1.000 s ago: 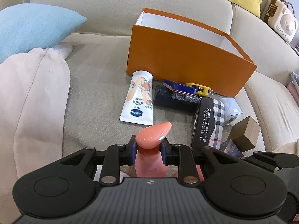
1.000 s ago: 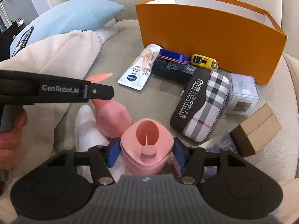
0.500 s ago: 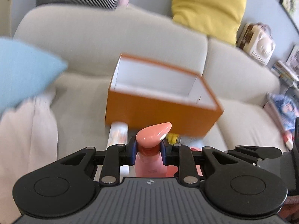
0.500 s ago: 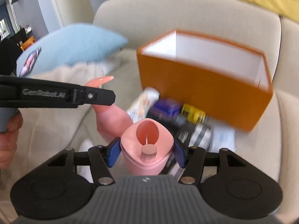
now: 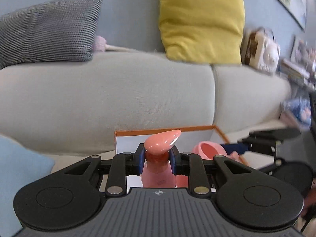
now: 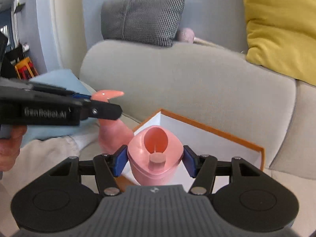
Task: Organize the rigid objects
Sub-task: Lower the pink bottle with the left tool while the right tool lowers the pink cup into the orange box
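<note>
My left gripper (image 5: 157, 161) is shut on the neck of a pink pump bottle (image 5: 160, 174), just under its coral spout (image 5: 163, 142). My right gripper (image 6: 155, 161) is shut on a pink cup-shaped container (image 6: 156, 152) with an open top. Both are held up over the near edge of the orange box (image 6: 213, 130) with a white inside (image 5: 124, 144). The pump bottle (image 6: 114, 132) and left gripper (image 6: 102, 108) show at the left of the right wrist view. The pink container (image 5: 209, 152) shows at the right of the left wrist view.
A grey sofa back (image 5: 110, 98) fills the view behind the box. A yellow cushion (image 5: 201, 21) and a checked grey cushion (image 5: 47, 33) rest on top of it. A light blue pillow (image 6: 59, 83) lies at the left. Shelves with clutter (image 5: 296, 73) stand at far right.
Both grippers have risen and moved forward with their pink items, from above the sofa seat to over the box. The loose items on the seat have dropped out of view.
</note>
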`<state>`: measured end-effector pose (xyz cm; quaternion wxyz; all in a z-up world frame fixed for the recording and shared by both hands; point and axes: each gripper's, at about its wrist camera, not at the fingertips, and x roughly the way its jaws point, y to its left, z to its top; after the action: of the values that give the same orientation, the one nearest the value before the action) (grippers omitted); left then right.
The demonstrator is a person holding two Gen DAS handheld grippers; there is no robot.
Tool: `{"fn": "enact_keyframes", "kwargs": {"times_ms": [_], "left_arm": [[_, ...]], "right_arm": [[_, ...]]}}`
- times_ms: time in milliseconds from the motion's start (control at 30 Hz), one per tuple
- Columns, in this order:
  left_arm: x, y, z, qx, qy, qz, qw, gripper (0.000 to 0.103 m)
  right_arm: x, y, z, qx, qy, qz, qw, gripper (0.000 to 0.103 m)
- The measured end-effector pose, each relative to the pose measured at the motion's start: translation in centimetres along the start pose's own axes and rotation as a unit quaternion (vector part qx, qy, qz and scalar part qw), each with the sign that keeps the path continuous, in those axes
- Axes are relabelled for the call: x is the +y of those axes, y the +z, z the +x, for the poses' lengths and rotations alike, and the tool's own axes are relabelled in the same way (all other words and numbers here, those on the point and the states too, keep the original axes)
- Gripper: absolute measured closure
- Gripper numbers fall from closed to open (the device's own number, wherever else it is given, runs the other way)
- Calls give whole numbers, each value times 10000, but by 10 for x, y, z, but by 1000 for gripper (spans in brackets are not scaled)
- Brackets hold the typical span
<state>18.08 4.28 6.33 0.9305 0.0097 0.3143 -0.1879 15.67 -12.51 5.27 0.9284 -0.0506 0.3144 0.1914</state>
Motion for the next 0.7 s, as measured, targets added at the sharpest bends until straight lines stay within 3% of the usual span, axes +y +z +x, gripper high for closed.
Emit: {"fn": "enact_keyframes", "kwargs": {"times_ms": [233, 400, 700], "left_arm": [[50, 2, 81, 654, -561, -206, 9961, 75], [67, -1, 124, 1170, -534, -46, 9917, 75], [61, -9, 157, 1133, -337, 546, 9915, 75]], "right_arm": [[-33, 12, 98, 784, 106, -104, 9968, 43], [-43, 13, 158, 1231, 314, -338, 9913, 43], [-53, 11, 215, 1332, 407, -879, 9863, 43]]}}
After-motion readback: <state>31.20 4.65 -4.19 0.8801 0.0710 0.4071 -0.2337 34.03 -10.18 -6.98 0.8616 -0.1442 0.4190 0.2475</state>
